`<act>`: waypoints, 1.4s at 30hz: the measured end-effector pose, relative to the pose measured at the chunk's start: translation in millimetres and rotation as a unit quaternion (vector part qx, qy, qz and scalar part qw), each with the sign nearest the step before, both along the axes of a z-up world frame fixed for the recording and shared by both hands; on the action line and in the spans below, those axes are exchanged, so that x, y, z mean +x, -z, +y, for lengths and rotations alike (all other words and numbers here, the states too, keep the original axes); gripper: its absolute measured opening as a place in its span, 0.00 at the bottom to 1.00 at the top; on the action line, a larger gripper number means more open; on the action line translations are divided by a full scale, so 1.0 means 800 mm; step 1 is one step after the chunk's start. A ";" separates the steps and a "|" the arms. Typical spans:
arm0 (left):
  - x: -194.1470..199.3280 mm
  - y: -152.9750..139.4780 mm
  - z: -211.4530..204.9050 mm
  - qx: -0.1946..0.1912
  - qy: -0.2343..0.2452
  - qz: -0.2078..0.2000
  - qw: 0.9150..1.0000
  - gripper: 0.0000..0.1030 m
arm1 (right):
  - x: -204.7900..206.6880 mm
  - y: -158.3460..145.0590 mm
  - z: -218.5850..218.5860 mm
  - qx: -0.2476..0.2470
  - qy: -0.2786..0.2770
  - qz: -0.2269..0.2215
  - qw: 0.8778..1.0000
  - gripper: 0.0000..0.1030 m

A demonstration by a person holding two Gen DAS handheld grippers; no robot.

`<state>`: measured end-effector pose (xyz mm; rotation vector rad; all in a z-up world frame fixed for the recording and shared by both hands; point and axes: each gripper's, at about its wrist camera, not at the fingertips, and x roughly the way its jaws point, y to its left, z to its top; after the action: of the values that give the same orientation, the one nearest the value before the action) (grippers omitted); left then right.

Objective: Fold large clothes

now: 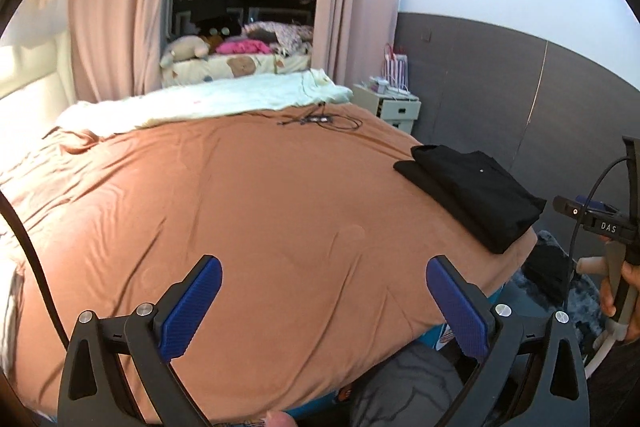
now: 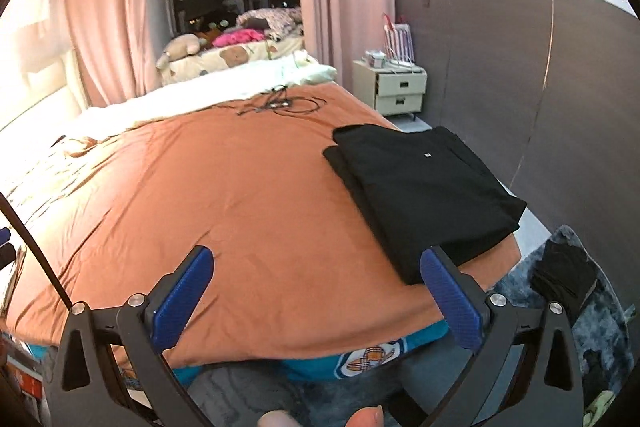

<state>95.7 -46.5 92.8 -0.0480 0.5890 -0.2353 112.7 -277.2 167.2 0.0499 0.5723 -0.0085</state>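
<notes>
Left claw [image 1: 324, 291] spread wide, empty; right claw [image 2: 316, 283] spread wide, empty, beside folded black garment [image 2: 420, 195].

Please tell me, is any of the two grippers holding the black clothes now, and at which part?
No. The left gripper and the right gripper are both open and empty. The folded black clothes lie on the bed, untouched.

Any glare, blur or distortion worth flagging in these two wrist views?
Left wrist: fisheye bends the bed edges; white headboard overexposed. Right wrist: the left side washes out, bleaching the pale blanket; folded black garment loses fold detail. Neither shows strong motion blur.
</notes>
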 end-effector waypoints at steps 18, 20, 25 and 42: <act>-0.152 0.031 0.039 0.021 -0.051 -0.079 0.995 1.00 | -0.154 0.080 0.028 -0.015 -0.049 -0.074 0.996 1.00; -0.162 0.036 0.035 0.026 -0.054 -0.085 0.995 1.00 | -0.170 0.088 0.025 -0.005 -0.047 -0.085 0.995 1.00; -0.183 0.047 0.034 0.021 -0.061 -0.095 0.993 1.00 | -0.200 0.117 0.033 0.004 -0.043 -0.099 0.994 1.00; -0.199 0.052 0.038 0.004 -0.083 -0.103 0.991 1.00 | -0.199 0.128 0.052 0.011 -0.040 -0.090 0.995 1.00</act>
<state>-63.5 -16.0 51.2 -0.0647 0.3786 -0.0753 -46.2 -235.4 65.1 0.0497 0.3929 0.0791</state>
